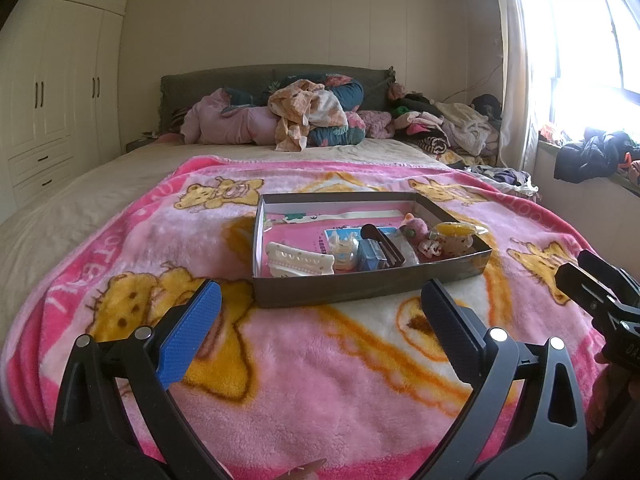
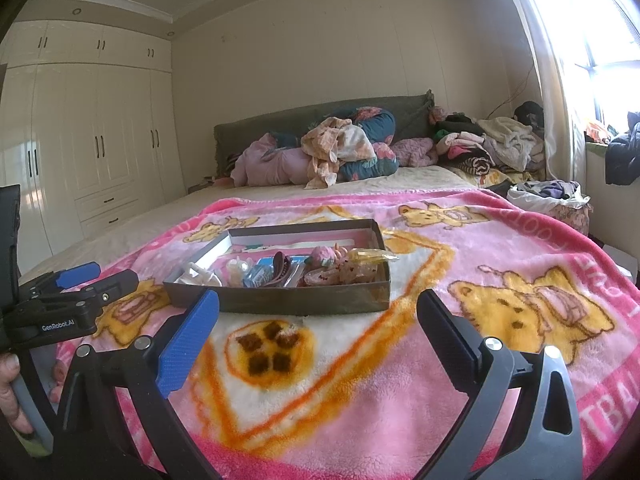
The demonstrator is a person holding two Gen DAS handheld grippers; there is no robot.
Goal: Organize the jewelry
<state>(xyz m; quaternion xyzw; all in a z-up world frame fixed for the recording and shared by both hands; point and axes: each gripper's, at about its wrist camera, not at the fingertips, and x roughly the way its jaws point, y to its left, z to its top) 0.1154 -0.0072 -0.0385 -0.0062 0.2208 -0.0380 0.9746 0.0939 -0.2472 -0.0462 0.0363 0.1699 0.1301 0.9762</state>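
Observation:
A shallow grey cardboard box [image 1: 360,286] sits on a pink bear-print blanket [image 1: 304,380] on the bed. It holds hair accessories: a white claw clip [image 1: 298,263], a dark brown clip [image 1: 382,244], a blue item [image 1: 370,258], pink plush pieces [image 1: 416,228] and a yellow piece [image 1: 454,230]. My left gripper [image 1: 320,296] is open and empty, just short of the box's near wall. The box [image 2: 304,300] also shows in the right wrist view. My right gripper [image 2: 318,304] is open and empty, near the box's front wall.
Piled bedding and clothes [image 1: 304,116] lie at the headboard. More clothes [image 1: 460,124] are heaped by the window at right. White wardrobes [image 1: 52,92] line the left wall. The right gripper's body [image 1: 604,300] shows at the right edge of the left wrist view.

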